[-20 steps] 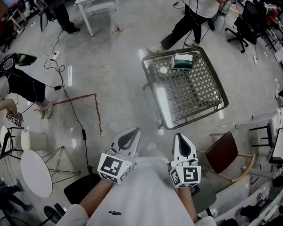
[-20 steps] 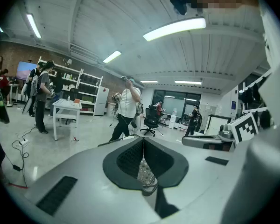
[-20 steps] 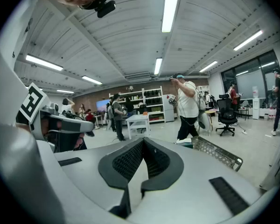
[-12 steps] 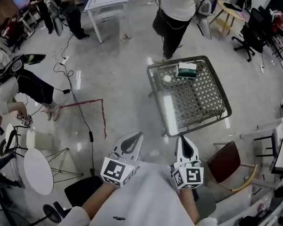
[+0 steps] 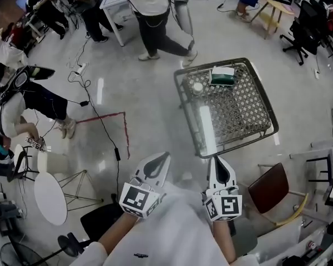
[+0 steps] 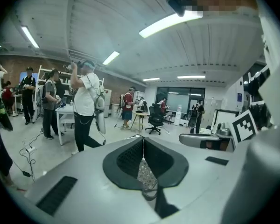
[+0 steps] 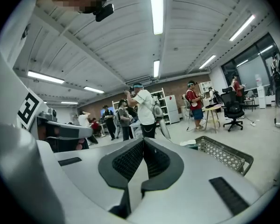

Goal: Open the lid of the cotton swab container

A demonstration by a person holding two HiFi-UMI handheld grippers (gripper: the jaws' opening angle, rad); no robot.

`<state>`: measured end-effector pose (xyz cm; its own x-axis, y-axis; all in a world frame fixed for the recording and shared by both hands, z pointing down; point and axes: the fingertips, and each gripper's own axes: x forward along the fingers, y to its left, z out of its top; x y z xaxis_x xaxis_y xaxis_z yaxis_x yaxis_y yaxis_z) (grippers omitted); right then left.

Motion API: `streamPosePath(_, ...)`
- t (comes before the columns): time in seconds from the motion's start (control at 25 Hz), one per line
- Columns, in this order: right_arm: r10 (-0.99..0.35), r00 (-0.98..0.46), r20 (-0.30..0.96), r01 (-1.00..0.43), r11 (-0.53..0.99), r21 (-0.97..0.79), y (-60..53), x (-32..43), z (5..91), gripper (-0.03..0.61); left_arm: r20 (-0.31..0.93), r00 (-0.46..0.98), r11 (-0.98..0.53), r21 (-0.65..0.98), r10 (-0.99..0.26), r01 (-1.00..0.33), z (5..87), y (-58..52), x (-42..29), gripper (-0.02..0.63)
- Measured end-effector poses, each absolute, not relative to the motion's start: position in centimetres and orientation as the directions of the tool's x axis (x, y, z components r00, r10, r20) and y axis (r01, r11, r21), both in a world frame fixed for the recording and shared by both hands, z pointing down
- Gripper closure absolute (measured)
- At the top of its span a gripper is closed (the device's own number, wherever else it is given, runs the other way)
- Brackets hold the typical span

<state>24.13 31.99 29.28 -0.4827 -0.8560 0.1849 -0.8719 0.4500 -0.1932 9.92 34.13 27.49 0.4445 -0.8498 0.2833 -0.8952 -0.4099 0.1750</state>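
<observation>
A small round whitish container (image 5: 197,87) stands at the far left corner of a metal mesh table (image 5: 238,121), beside a green and white box (image 5: 222,75). It is too small to make out its lid. Both grippers are held close to my body, well short of the table and touching nothing. In the head view my left gripper (image 5: 164,156) and my right gripper (image 5: 213,159) both point toward the table, jaws shut and empty. The left gripper view shows its jaws (image 6: 143,141) pressed together. In the right gripper view the jaws (image 7: 143,142) are likewise shut, with the table (image 7: 224,156) low at the right.
A person (image 5: 152,15) walks across the floor behind the table. A brown chair (image 5: 272,188) stands to its near right. At left are a round white table (image 5: 50,197), cables (image 5: 102,132) on the floor and seated people (image 5: 22,107). Black office chairs (image 5: 308,29) stand at far right.
The person behind the table has walked to the left. My view has shifted slightly, with the table a little higher in frame. Both grippers stay shut near my body.
</observation>
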Motion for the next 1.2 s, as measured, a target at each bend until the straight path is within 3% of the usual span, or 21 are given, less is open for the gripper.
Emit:
streamPosePath(0.24,-0.849,-0.466,0.249,-0.882,0.467,-0.06,29.1,22.6,30.7,0.578,0.304,0.451,-0.404,0.206,-0.839,-0.891,28.8,30.6,8.9,0.609)
streamPosePath(0.4,-0.85,-0.453,0.269,-0.89,0.449,-0.083,25.2,21.6,32.4,0.578,0.303,0.479,-0.428,0.222,-0.824,-0.876,30.1,26.5,8.3,0.609)
streamPosePath(1.2,-0.934,-0.298,0.198,-0.954,0.298,-0.031,7.5,9.6,29.3,0.578,0.197,0.62,-0.591,0.19,-0.759,-0.784,27.4,8.0,-4.0,0.609)
